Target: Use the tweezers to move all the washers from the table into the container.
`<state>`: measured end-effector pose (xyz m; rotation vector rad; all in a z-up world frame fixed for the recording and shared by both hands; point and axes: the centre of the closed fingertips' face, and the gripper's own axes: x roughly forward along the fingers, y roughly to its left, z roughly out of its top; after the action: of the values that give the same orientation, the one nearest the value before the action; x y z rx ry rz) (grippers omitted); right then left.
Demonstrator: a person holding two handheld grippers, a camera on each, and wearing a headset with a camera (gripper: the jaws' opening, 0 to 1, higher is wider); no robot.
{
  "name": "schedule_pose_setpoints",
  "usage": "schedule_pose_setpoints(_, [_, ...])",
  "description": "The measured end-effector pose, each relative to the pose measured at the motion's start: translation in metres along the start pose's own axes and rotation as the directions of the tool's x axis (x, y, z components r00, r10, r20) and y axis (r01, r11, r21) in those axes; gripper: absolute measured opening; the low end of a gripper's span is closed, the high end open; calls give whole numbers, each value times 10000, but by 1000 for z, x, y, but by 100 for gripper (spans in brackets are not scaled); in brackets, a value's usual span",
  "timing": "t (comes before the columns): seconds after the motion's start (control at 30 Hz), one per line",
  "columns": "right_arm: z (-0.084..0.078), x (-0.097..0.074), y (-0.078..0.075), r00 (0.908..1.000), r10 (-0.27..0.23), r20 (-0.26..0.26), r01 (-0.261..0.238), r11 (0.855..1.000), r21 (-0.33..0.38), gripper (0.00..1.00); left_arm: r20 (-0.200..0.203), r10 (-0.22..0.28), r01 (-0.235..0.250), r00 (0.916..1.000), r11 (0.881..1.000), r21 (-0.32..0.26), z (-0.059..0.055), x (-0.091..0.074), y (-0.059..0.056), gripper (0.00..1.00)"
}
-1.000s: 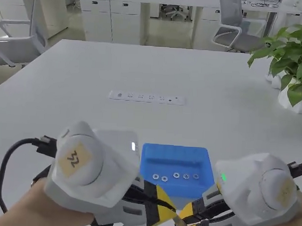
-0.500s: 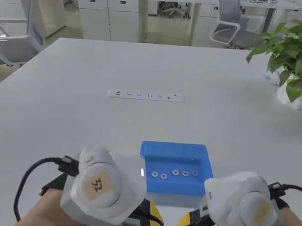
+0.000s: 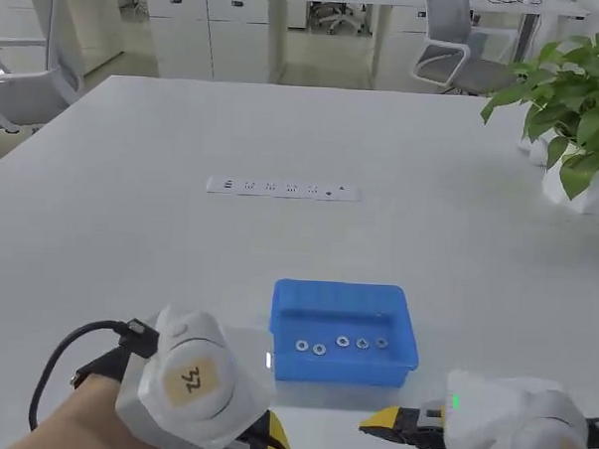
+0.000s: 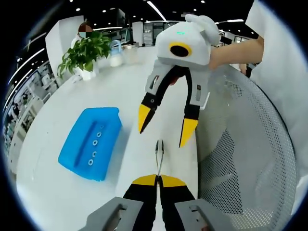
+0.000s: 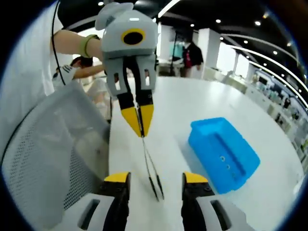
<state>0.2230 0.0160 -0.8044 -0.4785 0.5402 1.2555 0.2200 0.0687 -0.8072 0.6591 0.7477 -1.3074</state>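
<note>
Tweezers (image 4: 159, 155) are pinched at their rear end between the pressed-together jaws of the left gripper (image 4: 159, 180), their tips pointing toward the right gripper (image 4: 163, 126); the right gripper's jaws are spread and hold nothing, and in the right gripper view the tweezer tips lie between them; 5 washers (image 3: 342, 343) lie in a row inside the blue container (image 3: 338, 294), which sits on the white surface (image 3: 284, 124) just beyond both grippers.

washers (image 3: 342, 342) 5 | container (image 3: 341, 296) 1 | tweezers (image 4: 159, 155) 1 | hand-held grippers (image 4: 157, 179) (image 4: 164, 134) 2
</note>
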Motion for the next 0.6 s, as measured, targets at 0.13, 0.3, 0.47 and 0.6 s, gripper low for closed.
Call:
schedule_pose_setpoints(0.13, [-2, -27, -6, 9956, -896, 274, 875, 9937, 695, 47, -595, -88, 96, 9982, 9999, 134, -11, 5, 1, 0])
schedule_pose_setpoints(0.3, [-6, -64, -19, 9719, -2290, 536, 2178, 9623, 1627, 53, -1151, -157, 175, 9932, 9997, 143, -22, 14, 2, 0])
schedule_pose_setpoints(0.47, [-12, -99, -29, 9356, -3484, 564, 3269, 9157, 2337, 54, -1652, -233, 253, 9860, 9996, 104, -34, 23, 2, 0])
schedule_pose_setpoints(0.6, [-17, -124, -34, 9103, -4098, 576, 3822, 8859, 2630, 56, -1880, -299, 312, 9817, 9995, 39, -38, 26, 2, 0])
